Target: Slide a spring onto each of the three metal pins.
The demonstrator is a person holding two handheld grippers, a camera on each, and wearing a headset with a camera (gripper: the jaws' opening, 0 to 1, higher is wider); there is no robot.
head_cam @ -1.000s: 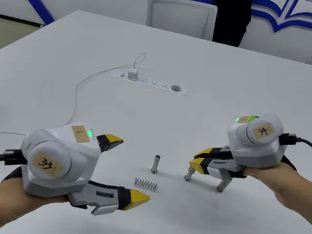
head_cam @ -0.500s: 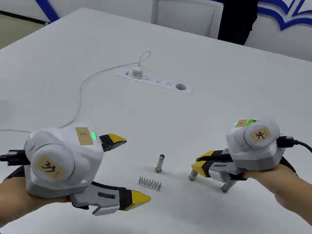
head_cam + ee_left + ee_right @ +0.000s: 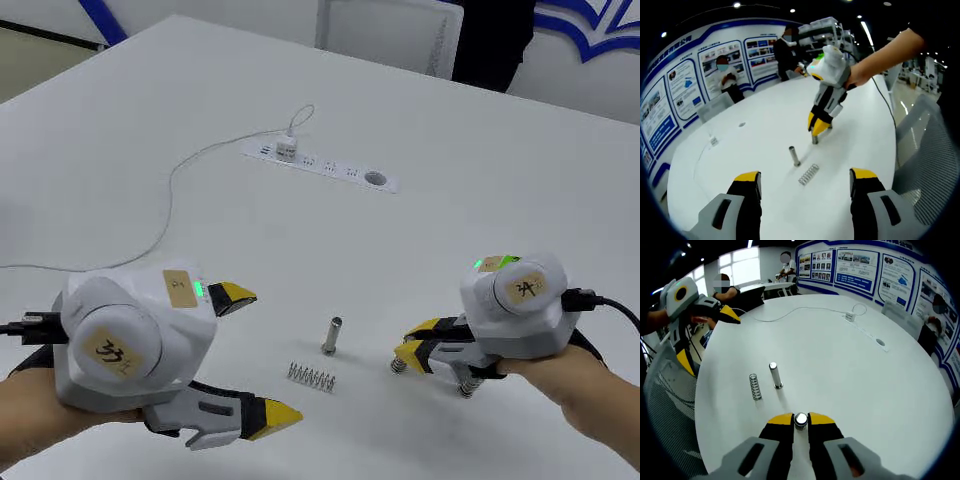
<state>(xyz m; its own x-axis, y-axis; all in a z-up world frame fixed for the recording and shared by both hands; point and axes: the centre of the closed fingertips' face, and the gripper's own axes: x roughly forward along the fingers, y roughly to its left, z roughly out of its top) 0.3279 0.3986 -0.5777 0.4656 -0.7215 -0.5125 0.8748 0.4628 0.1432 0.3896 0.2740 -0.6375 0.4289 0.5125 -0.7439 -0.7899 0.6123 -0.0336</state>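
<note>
— One spring [image 3: 311, 377] lies loose on the worktop [image 3: 450, 200], near the bare pin [image 3: 331, 335]; your left claw [image 3: 258, 355] stands apart.
— Your right claw [image 3: 410, 342] clamps a sprung pin [image 3: 800, 420]. Take the spring mid-length, gently: likely light, squashy.

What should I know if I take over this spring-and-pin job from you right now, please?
Left gripper: open, empty, near the loose spring, which lies on the table.
Right gripper: shut on the head of a sprung pin; second sprung pin stands just beside it.
Bare pin: upright, next to the loose spring.
Done: two pins appear to carry springs.
To do: slide the loose spring onto the bare pin.
</note>
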